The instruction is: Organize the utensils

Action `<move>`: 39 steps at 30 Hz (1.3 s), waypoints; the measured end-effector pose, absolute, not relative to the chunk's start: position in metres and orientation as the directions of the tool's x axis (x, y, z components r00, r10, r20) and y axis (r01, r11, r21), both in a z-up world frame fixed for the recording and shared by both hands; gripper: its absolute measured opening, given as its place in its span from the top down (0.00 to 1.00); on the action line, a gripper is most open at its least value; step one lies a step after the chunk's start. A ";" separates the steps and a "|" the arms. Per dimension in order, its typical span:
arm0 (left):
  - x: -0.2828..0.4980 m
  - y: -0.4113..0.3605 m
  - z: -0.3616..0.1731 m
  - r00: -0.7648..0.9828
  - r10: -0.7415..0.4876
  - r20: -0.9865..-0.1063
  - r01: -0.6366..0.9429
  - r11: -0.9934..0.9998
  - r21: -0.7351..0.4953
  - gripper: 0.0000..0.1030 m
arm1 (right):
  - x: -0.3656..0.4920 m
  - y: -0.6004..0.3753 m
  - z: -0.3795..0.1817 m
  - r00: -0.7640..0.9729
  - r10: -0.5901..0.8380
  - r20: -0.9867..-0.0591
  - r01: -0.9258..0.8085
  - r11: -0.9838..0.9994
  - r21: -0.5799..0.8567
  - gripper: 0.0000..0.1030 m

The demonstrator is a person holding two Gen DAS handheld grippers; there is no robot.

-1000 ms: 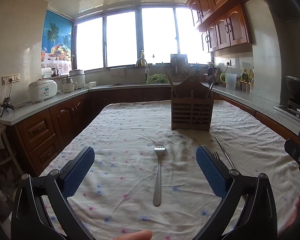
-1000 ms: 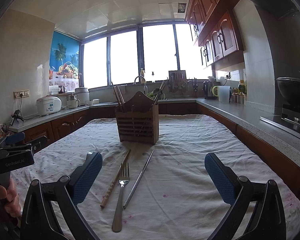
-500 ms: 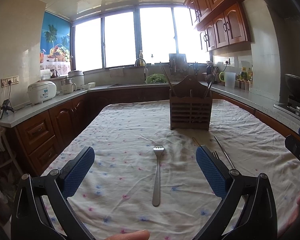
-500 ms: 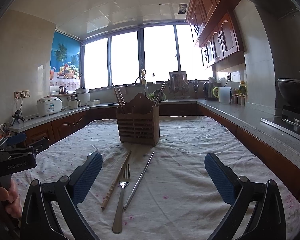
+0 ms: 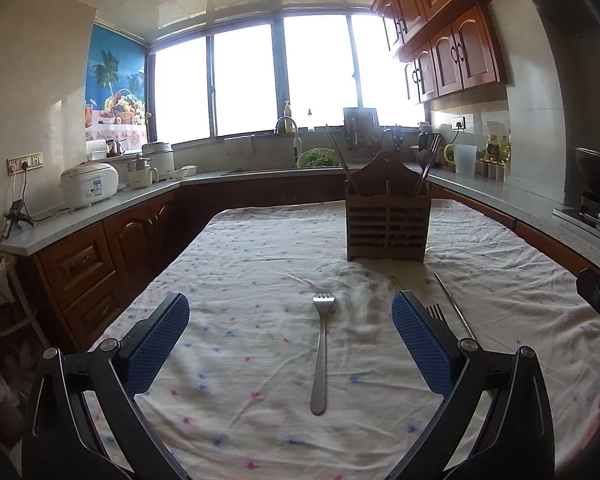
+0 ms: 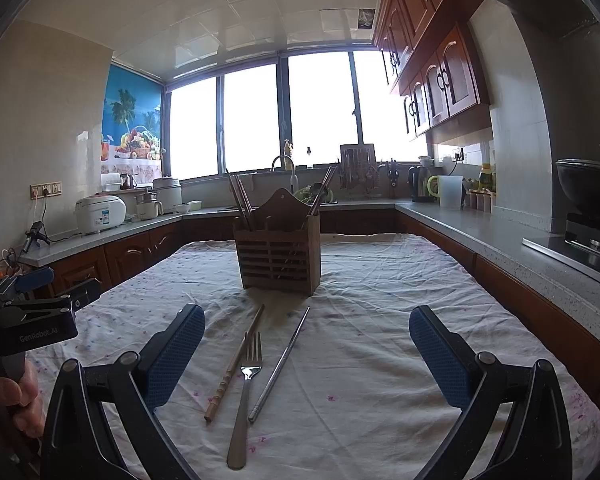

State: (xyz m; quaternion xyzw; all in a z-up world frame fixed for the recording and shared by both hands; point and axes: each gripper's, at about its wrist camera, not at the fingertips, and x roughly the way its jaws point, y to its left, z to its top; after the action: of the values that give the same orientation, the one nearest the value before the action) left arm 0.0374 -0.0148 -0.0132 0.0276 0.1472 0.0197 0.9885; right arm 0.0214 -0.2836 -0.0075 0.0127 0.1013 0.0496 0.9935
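A wooden slatted utensil holder point(image 5: 386, 224) with chopsticks in it stands on the cloth-covered table point(image 5: 260, 264); it also shows in the right wrist view point(image 6: 278, 258). A metal fork point(image 5: 321, 350) lies between the fingers of my open, empty left gripper point(image 5: 290, 334). In the right wrist view a wooden chopstick point(image 6: 236, 362), a second fork point(image 6: 245, 396) and a metal chopstick point(image 6: 281, 362) lie side by side ahead of my open, empty right gripper point(image 6: 306, 354). The second fork point(image 5: 435, 312) and metal chopstick point(image 5: 454, 306) show partly behind my left gripper's right finger.
Wooden counters wrap around the table on three sides. A rice cooker point(image 5: 89, 185) and small appliances sit on the left counter. A jug point(image 6: 449, 192) and a stove with a wok point(image 6: 588, 188) are at the right. The other hand-held gripper point(image 6: 32, 320) shows at the left edge.
Both grippers have shifted only slightly; the views are nearly the same. Nothing on the table has moved.
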 end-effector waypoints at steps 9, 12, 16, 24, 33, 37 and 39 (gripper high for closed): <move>0.036 -0.015 -0.013 0.958 0.044 -0.283 -0.028 0.998 0.062 0.00 | 0.021 -0.283 -0.007 0.975 0.103 -0.195 -0.098 0.995 0.036 0.00; 0.036 -0.015 -0.012 0.959 0.042 -0.281 -0.026 0.998 0.061 0.00 | 0.021 -0.283 -0.006 0.976 0.102 -0.192 -0.098 0.995 0.032 0.00; 0.035 -0.014 -0.011 0.959 0.041 -0.279 -0.027 0.998 0.056 0.00 | 0.021 -0.283 -0.006 0.976 0.103 -0.191 -0.098 0.995 0.033 0.00; 0.035 -0.015 -0.011 0.960 0.038 -0.279 -0.023 0.998 0.057 0.00 | 0.021 -0.283 -0.005 0.976 0.102 -0.190 -0.098 0.995 0.032 0.00; 0.035 -0.016 -0.010 0.960 0.036 -0.278 -0.021 0.998 0.056 0.00 | 0.021 -0.284 -0.003 0.977 0.104 -0.186 -0.099 0.994 0.035 0.00; 0.035 -0.016 -0.009 0.960 0.033 -0.279 -0.019 0.998 0.056 0.00 | 0.021 -0.284 -0.003 0.977 0.104 -0.187 -0.099 0.994 0.035 0.00; 0.035 -0.016 -0.009 0.960 0.030 -0.278 -0.016 0.998 0.055 0.00 | 0.021 -0.284 -0.003 0.977 0.104 -0.186 -0.099 0.994 0.035 0.00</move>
State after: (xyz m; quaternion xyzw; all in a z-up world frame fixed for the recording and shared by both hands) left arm 0.0346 -0.0161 -0.0089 0.0259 0.1410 0.0116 0.9896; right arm 0.0205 -0.2840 -0.0025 0.0127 0.0943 0.0511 0.9941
